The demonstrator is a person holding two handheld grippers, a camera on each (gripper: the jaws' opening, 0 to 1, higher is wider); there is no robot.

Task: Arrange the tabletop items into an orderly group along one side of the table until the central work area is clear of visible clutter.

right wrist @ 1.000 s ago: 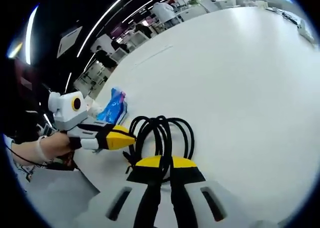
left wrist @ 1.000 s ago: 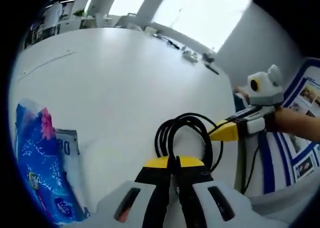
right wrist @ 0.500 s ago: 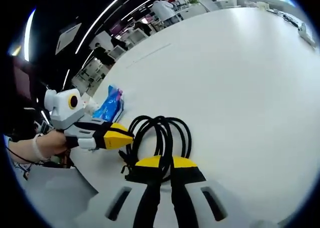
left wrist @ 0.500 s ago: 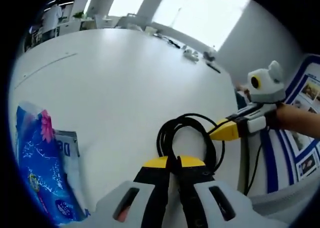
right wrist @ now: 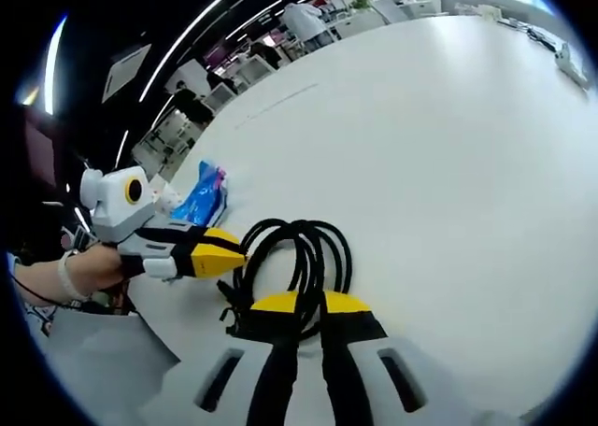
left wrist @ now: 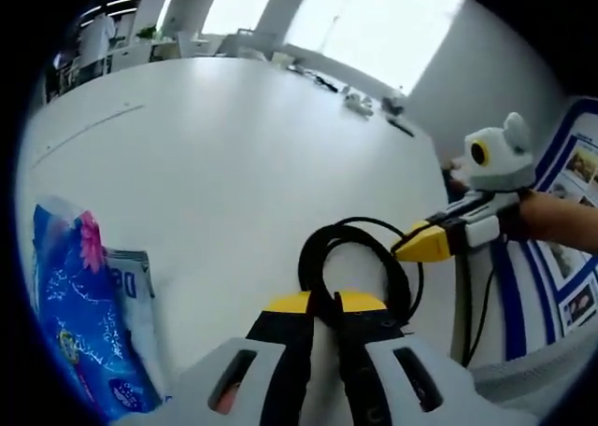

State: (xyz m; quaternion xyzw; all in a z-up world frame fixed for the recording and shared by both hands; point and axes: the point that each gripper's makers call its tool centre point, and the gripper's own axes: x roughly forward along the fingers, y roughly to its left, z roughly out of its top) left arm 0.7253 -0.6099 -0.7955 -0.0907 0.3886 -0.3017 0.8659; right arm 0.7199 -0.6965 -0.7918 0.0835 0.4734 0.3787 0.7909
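Note:
A black coiled cable [left wrist: 358, 255] lies on the white table [left wrist: 234, 146], near its front edge. My left gripper [left wrist: 323, 304] is shut on the near side of the coil, its yellow tips pressed together over the strands. From the right, the right gripper [left wrist: 411, 248] reaches the coil's right side. In the right gripper view the same cable [right wrist: 301, 255] loops out from my right gripper [right wrist: 305, 305], which is shut on it. There the left gripper [right wrist: 235, 255] touches the coil from the left. A blue tissue pack [left wrist: 79, 319] lies left of the cable, also seen as a blue pack [right wrist: 206, 194].
Small items [left wrist: 360, 102] sit along the table's far edge. A board with a blue border [left wrist: 572, 267] stands off the table on the right. A person's hand [right wrist: 70, 278] holds the left gripper. Office desks stand in the background.
Both grippers stay shut on the cable. The coil looks slightly narrower and closer to the jaws, and both views have shifted a little.

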